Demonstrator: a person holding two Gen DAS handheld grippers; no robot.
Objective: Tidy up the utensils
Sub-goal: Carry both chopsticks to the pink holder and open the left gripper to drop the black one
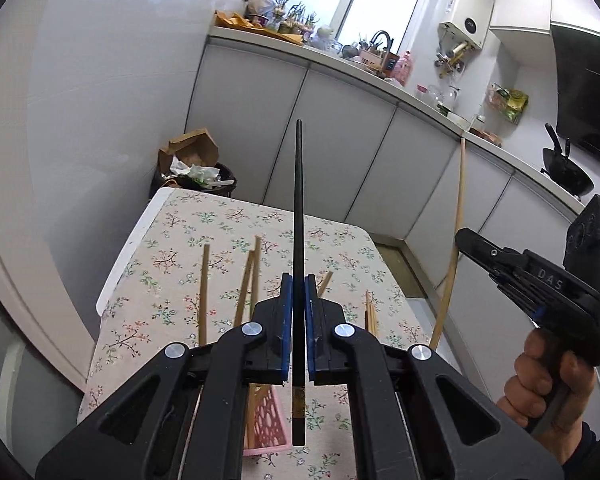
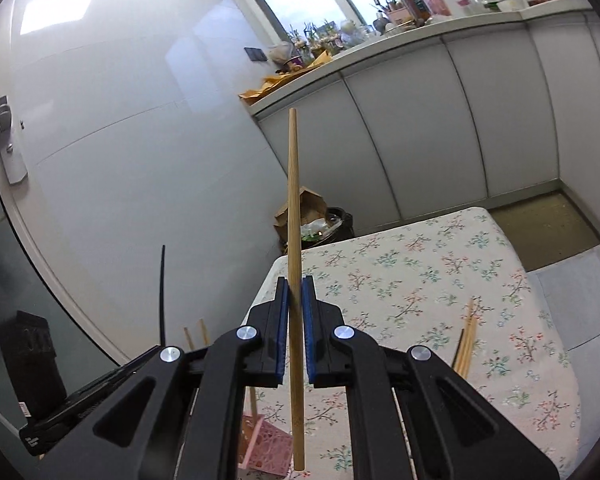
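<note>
The left gripper (image 1: 299,304) is pinching a slim black chopstick (image 1: 299,216) upright above the floral-clothed table (image 1: 172,220), while the right gripper (image 2: 296,300), embossed "DAS" and gripped by a curled hand (image 1: 548,392), is clamping a light wooden chopstick (image 2: 294,208) over a pink lattice basket (image 2: 266,446).

My left hand-held gripper (image 1: 299,292) covers most of the pink basket (image 1: 266,426); only a corner shows between its arms. It also hides the lower ends of the bamboo chopsticks (image 1: 204,292) on the bench (image 1: 172,216). In the left wrist view my hand (image 1: 548,384) on the right hand-held gripper (image 1: 466,240) is cut off by the lens edge. In the right wrist view the bundle of bamboo sticks (image 2: 468,336) disappears behind my gripper arm. Items on the far countertop (image 1: 340,62) are too small to identify
</note>
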